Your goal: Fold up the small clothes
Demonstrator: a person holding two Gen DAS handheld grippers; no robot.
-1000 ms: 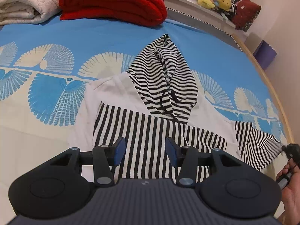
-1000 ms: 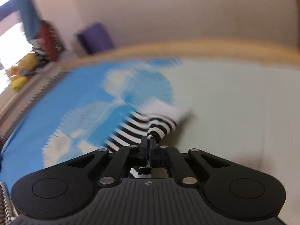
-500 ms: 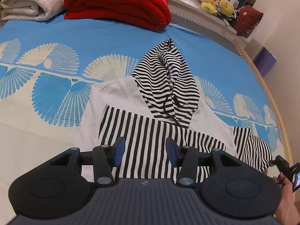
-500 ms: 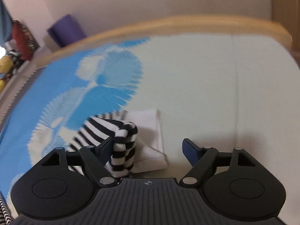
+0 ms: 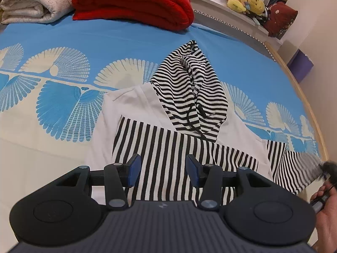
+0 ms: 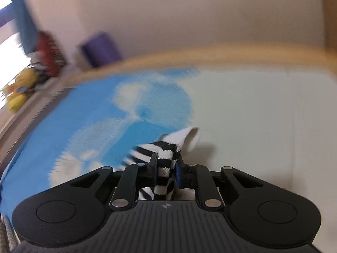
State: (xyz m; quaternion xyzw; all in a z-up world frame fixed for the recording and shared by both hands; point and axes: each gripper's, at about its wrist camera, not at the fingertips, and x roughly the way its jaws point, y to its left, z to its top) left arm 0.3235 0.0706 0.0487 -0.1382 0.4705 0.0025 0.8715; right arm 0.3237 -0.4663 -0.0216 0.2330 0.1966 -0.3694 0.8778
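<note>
A small black-and-white striped hoodie (image 5: 172, 147) lies flat on the bed, hood (image 5: 193, 88) pointing away from me. In the left wrist view my left gripper (image 5: 162, 168) is open and empty, hovering over the hoodie's striped body. The hoodie's right sleeve (image 5: 294, 168) stretches to the right edge, where the right gripper's tip shows blurred. In the right wrist view my right gripper (image 6: 166, 170) is shut on the striped sleeve (image 6: 164, 164), its white cuff (image 6: 189, 137) sticking out beyond the fingers, lifted a little above the bed.
The bed has a blue and cream fan-patterned cover (image 5: 63, 105) and a wooden rim (image 5: 305, 97) on the right. A folded red blanket (image 5: 134, 2) and cream blanket (image 5: 33, 2) lie at the far end. Plush toys (image 5: 246, 0) sit on a ledge; a purple box (image 5: 301, 67) stands beyond the rim.
My right gripper, open beside the sleeve half a second ago, has shut on it again and is moving, blurring the view. The left gripper has shifted slightly and stays open.
</note>
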